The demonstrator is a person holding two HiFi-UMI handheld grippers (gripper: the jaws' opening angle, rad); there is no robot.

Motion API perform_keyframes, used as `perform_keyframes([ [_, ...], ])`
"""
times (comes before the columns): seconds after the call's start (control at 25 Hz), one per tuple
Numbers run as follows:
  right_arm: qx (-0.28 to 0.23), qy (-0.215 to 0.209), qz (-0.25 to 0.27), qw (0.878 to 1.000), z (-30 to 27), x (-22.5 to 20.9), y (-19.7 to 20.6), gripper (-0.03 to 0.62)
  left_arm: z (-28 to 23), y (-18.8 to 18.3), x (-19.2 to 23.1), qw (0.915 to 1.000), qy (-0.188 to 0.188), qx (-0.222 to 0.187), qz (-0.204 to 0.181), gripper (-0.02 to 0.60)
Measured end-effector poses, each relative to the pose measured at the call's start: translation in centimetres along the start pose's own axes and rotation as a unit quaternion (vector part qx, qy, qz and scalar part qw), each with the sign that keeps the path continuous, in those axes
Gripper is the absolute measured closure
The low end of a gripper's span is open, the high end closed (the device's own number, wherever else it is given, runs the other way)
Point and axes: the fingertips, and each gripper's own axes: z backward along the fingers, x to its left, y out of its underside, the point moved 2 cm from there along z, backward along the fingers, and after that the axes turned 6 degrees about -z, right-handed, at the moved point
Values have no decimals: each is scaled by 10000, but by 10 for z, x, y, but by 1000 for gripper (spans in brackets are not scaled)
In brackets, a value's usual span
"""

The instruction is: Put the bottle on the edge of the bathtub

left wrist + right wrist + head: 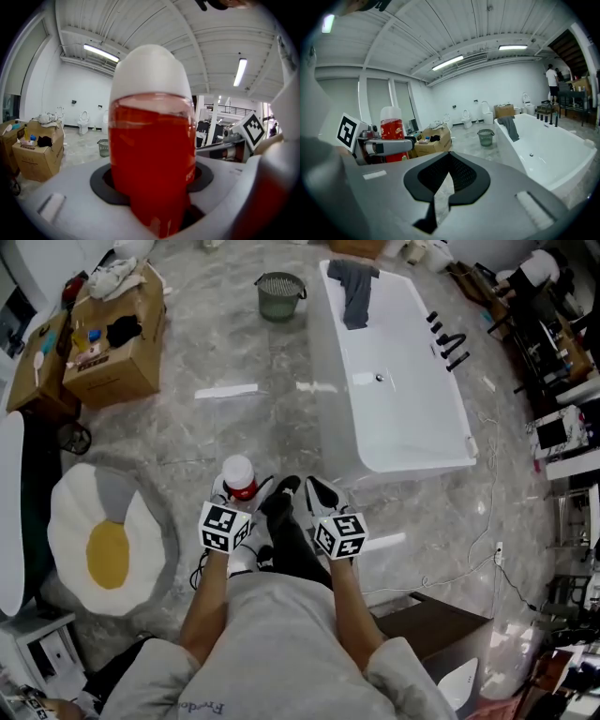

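Left gripper (240, 498): jaws clamped on the lower body of the bottle (152, 154), a red bottle with a white cap, held upright. In the left gripper view the bottle fills the gap between the jaws, and its base is out of sight below them.

Right gripper (448, 164): dark pads pressed together with nothing between them. It sits just beside the left gripper, level with it.

Position: the bottle is over the marble floor, short of the bathtub (417, 463). The tub's near end lies ahead and to the right.

Step in hand, as judged: carry to the rim, then set down.

Notes for doing it well:
- Hold the clamp firm and the bottle vertical; the cap end looks top-heavy.
- Aim for the near end rim, which is bare. The far end carries a dark towel (354, 292) and the right long side the black faucet (448, 338).
- The rim looks narrow and glossy, so centre the base across it and seat it flat.
- Part the jaws only once the base bears fully on the rim.
- Keep the right gripper clear of the rim, free to steady the bottle.
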Motion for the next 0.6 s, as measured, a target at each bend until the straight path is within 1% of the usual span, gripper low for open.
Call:
perform_keyframes([
  [0.16,-19,-109,97,9999,-32,-19,-23,592,-28,-8,30,9999,-78,51,-71,252],
  [0.28,-308,103,-53,9995,-53,-45,-51,592,-53,-21,51,9999,-90,60,-88,253],
  [0.36,-442,150,-226,9987,-69,-61,-68,592,-75,-31,67,9999,-112,19,-37,253],
  [0.44,-447,93,-317,9985,-87,-78,-81,592,-100,-37,80,9999,-139,38,18,253],
  [0.52,-452,-4,-374,9983,-105,-99,-98,592,-131,-43,87,9999,-88,106,5,253],
  [0.6,-474,-291,-441,9975,-121,-115,-123,592,-160,-54,91,9998,69,169,-57,253],
])
